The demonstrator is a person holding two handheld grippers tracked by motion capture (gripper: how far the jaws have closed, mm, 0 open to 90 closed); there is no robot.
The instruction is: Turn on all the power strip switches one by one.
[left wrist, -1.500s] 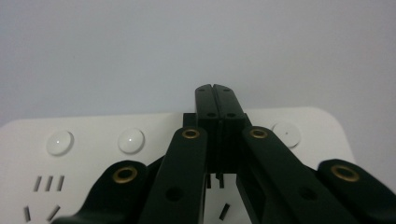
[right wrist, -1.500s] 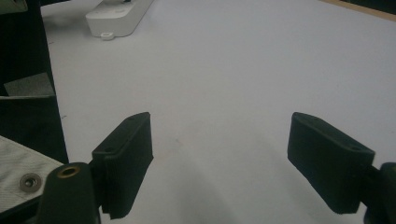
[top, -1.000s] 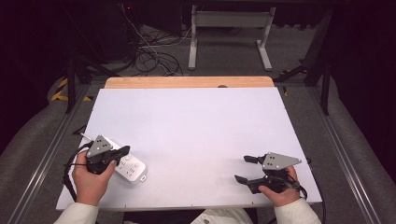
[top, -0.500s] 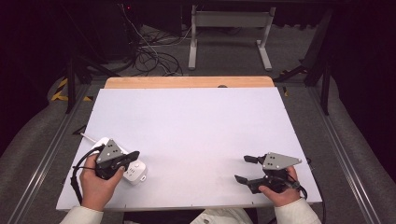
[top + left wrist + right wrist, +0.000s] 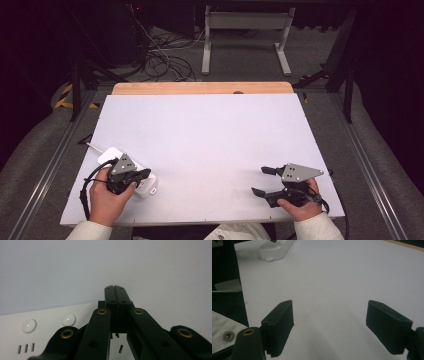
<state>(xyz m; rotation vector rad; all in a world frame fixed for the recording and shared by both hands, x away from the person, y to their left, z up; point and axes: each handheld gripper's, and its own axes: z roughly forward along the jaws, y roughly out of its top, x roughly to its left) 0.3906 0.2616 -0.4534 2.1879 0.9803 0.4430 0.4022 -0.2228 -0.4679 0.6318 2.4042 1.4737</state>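
White surface point(image 5: 210, 145) | power strip point(image 5: 145, 184) at near-left edge | left hand-held gripper point(image 5: 142, 176) clenched, empty, had shifted onto strip | right hand-held gripper point(image 5: 264, 181) released, idle | press likely next

White table point(image 5: 210, 140); cables point(image 5: 160, 60) on floor; metal stand point(image 5: 245, 30).

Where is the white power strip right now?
In the high view the white power strip lies near the table's front left corner, right under the shut left gripper. The open right gripper waits far across at the front right.
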